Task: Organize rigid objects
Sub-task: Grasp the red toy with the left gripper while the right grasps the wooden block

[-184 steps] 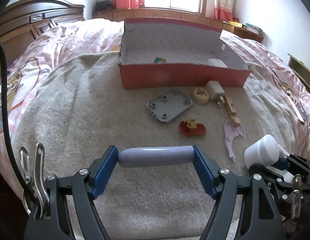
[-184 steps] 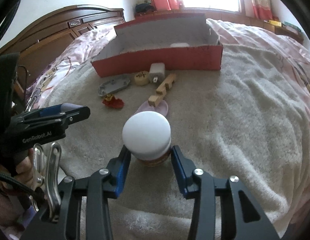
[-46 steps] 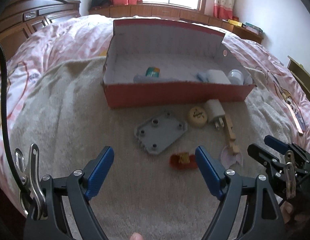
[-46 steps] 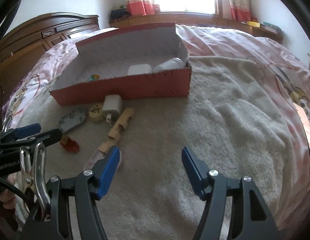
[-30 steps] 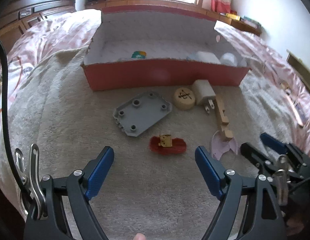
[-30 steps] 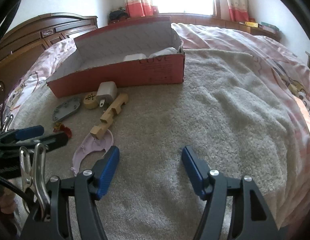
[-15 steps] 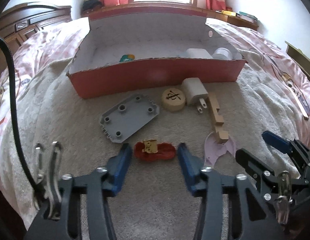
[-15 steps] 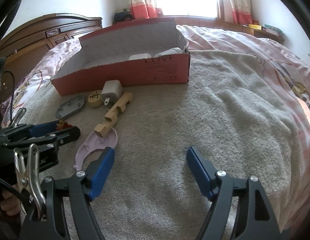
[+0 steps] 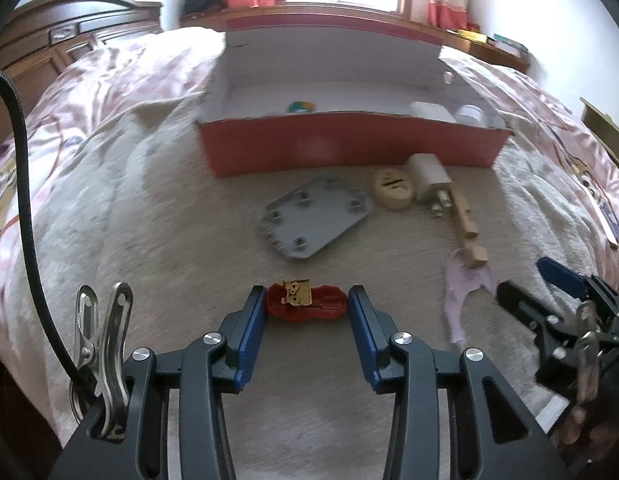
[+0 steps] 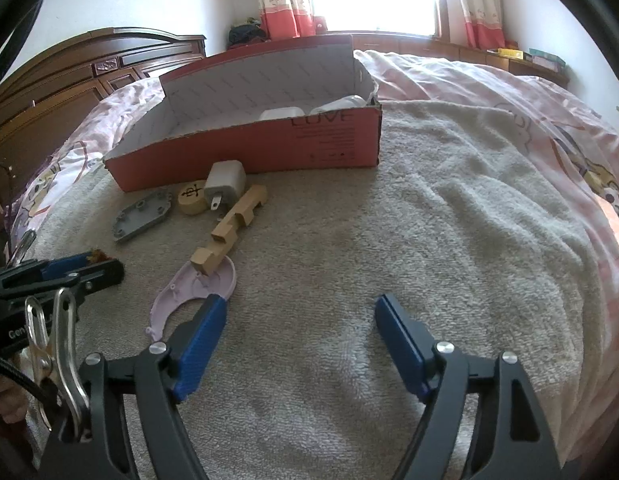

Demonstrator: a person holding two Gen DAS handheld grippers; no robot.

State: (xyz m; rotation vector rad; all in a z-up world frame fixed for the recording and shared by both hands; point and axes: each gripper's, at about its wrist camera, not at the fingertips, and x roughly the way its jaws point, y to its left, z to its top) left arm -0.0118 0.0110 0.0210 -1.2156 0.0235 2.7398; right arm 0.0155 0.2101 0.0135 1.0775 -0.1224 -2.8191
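My left gripper (image 9: 308, 305) has its blue pads against both ends of a small red piece with a gold clasp (image 9: 307, 303) that lies on the beige towel. A grey plate (image 9: 315, 217), a round wooden disc (image 9: 393, 189), a white charger (image 9: 429, 174), a wooden block (image 9: 467, 228) and a pale pink plastic piece (image 9: 463, 292) lie beyond, in front of the red box (image 9: 349, 150). My right gripper (image 10: 299, 330) is open and empty above the towel, its left pad near the pink piece (image 10: 197, 290).
The red box (image 10: 269, 148) holds white containers and a small colourful item. The towel covers a bed with a pink patterned sheet (image 10: 549, 112). A dark wooden headboard (image 10: 69, 80) stands at the left. A window sill with books runs along the back.
My left gripper has lowered and narrowed its jaws onto the red piece. My right gripper has shifted slightly towards the pink piece and stays open.
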